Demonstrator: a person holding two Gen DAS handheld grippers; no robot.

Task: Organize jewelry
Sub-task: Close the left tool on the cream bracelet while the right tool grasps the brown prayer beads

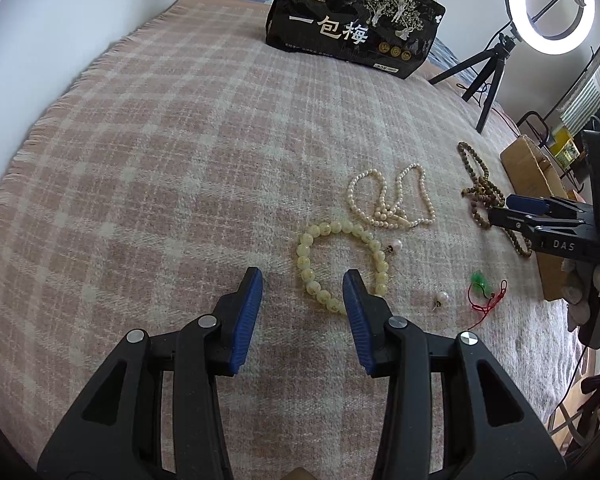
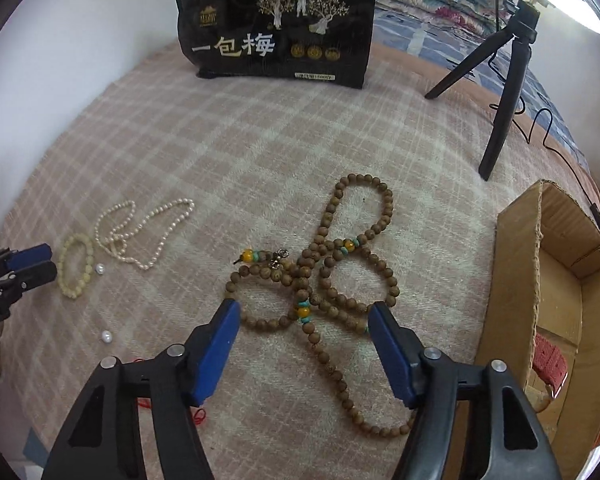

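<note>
A pale yellow bead bracelet (image 1: 342, 264) lies on the plaid blanket, and my left gripper (image 1: 302, 280) is open just before it, its right finger over the ring's near edge. A white pearl necklace (image 1: 392, 196) lies behind the bracelet. Two loose pearl earrings (image 1: 442, 298) and a green pendant on red cord (image 1: 482, 286) lie to the right. A long brown wooden bead string (image 2: 332, 280) lies in loops, and my right gripper (image 2: 304, 316) is open over its near loops. The bracelet also shows in the right wrist view (image 2: 74, 266).
An open cardboard box (image 2: 556, 288) with a red strap inside stands at the right edge of the bed. A black snack bag (image 2: 276, 28) stands at the back. A ring light on a black tripod (image 2: 508, 76) stands at the back right. A white wall is at left.
</note>
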